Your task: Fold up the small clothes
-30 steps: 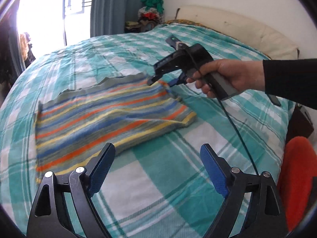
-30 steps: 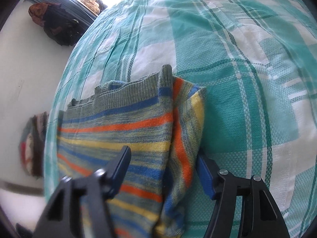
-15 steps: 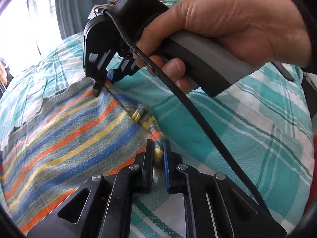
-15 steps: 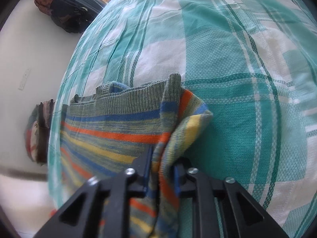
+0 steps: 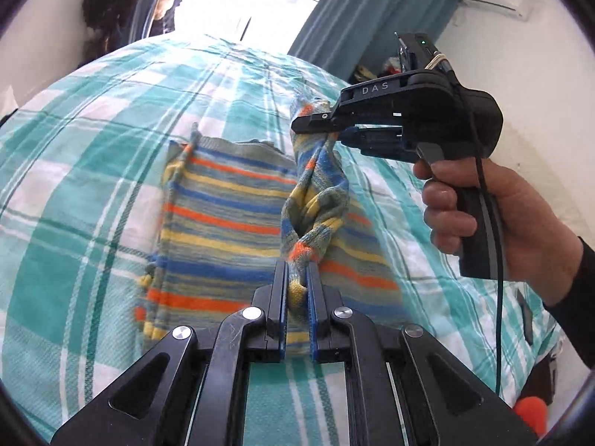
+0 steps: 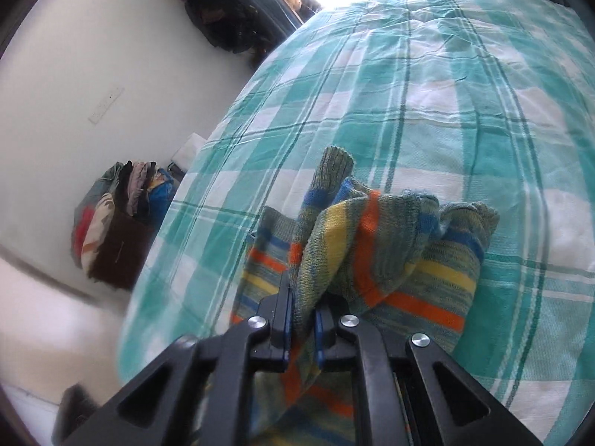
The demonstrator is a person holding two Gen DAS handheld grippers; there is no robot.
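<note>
- My left gripper (image 5: 296, 290) had its jaws clamped tight on a bunched edge of the striped knit garment (image 5: 223, 223), the yellow-and-grey fold pinched between the blue pads (image 5: 313, 319)
- My right gripper (image 5: 316, 126), at about 2 o'clock in the left wrist view, was likewise squeezed onto the far end of that same raised fold; the person's hand (image 5: 494, 215) was wrapped round its handle
- The only writing I could read was "DAS" in pale letters on the side of the right gripper's black body, with a small green light above it
- From the right wrist view, its jaws were pressed together on the garment's grey ribbed edge, the cloth humped up toward 12 o'clock
- The rest of the garment lay flat on the teal-and-white checked bedspread (image 5: 93, 141), spreading toward 9 o'clock from the lifted fold
- A pile of clothes (image 6: 119, 223) sat on the floor at 9 o'clock in the right wrist view
</note>
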